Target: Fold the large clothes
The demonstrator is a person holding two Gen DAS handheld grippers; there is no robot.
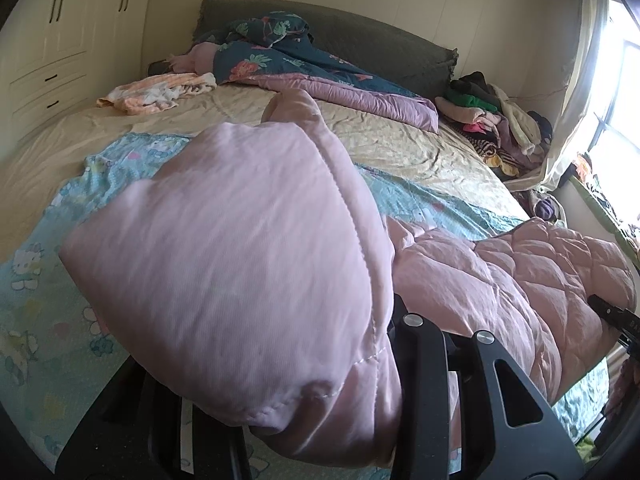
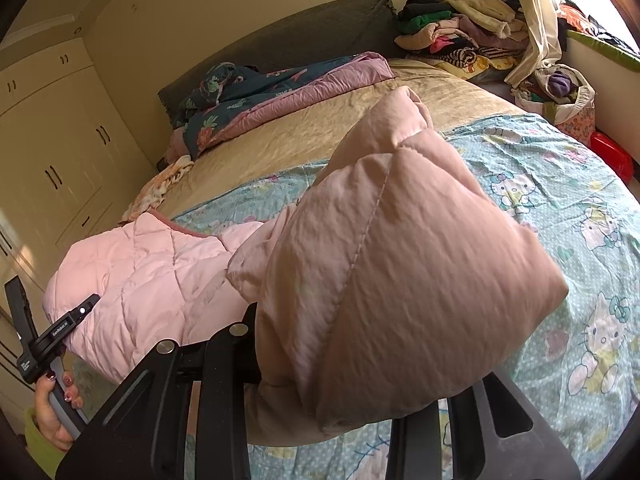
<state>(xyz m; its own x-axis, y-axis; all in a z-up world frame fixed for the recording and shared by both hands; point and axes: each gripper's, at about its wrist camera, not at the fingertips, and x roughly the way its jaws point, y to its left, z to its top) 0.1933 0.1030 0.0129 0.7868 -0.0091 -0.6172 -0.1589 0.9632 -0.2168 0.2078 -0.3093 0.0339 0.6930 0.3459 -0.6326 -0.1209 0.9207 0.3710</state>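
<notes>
Each hand-held gripper, left (image 1: 400, 360) and right (image 2: 256, 340), pinches a padded end of the pink coat (image 1: 520, 280), lifting both ends above the bed's (image 1: 360, 136) near edge, probably to carry them over the body and fold it.

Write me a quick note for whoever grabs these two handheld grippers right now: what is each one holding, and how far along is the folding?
Left gripper: shut on one end of the pink quilted coat.
Right gripper: shut on the coat's other end.
The coat hangs lifted between them above the cartoon-print sheet on the bed.
Done: both ends gripped and raised.
Left: bring the ends over, lay the fold flat, probably then the clothes pile by the window.
</notes>
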